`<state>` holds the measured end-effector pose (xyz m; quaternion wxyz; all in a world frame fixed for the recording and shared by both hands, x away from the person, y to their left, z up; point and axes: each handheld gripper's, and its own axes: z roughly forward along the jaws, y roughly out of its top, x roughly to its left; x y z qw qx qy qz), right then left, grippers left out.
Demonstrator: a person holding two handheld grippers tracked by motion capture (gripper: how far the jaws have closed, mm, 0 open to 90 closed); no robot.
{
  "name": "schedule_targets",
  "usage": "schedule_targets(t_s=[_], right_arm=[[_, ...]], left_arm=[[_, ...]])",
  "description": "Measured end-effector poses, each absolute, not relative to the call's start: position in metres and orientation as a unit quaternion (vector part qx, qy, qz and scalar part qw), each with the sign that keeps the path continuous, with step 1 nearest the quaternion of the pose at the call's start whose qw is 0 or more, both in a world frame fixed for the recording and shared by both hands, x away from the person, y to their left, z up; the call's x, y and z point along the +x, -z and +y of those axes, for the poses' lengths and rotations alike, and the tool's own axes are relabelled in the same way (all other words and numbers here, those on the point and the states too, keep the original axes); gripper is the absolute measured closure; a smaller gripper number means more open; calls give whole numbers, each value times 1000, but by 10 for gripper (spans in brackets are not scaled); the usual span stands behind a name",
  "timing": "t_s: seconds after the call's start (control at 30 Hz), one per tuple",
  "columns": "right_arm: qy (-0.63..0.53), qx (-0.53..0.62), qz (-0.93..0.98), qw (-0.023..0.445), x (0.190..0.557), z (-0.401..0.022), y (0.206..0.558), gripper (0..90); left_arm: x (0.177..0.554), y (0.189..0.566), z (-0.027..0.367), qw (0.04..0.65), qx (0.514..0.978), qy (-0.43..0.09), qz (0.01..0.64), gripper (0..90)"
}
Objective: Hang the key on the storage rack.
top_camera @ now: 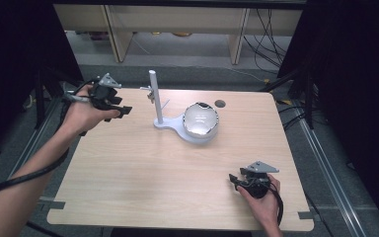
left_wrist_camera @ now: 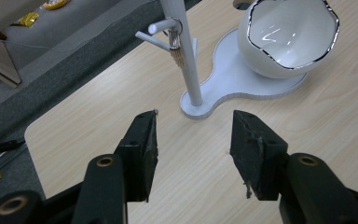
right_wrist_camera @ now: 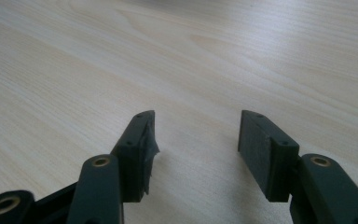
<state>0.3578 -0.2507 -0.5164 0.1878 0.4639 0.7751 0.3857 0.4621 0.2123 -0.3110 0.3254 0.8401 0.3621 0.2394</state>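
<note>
A white stand rises from a flat white base on the wooden table. A white bowl with a silver rim sits on that base. A small metal ring with a gold-coloured pendant hangs from a peg on the stand's post, left of the bowl. My left gripper is held over the table's far left corner and points toward the stand; its jaws are open with nothing between them. My right gripper rests near the front right edge, open over bare wood.
A round cable hole lies in the tabletop behind the bowl. Wooden furniture legs and loose cables stand on the floor beyond the table. Dark frames flank both sides.
</note>
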Motion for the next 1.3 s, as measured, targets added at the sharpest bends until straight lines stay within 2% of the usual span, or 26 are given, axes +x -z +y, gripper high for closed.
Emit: schedule_targets(t_s=[0.27,0.3,0.5,0.57,0.9,1.13,1.3], right_arm=[[-402,467,765,186,355,-252,516,471],[-411,465,761,187,355,-252,517,470],[-417,460,758,199,353,-253,516,465],[-423,459,756,200,353,-253,516,464],[-424,472,750,189,350,-251,516,452],[-432,469,744,200,349,-252,515,446],[-443,446,747,218,348,-255,512,421]], left_arm=[[423,346,228,364,824,-243,361,471],[420,352,231,371,823,-255,347,461],[392,406,240,413,793,-262,364,408],[381,426,241,424,775,-259,390,396],[336,502,245,455,723,-274,442,364],[325,524,244,479,697,-274,457,333],[319,522,242,494,683,-299,447,314]])
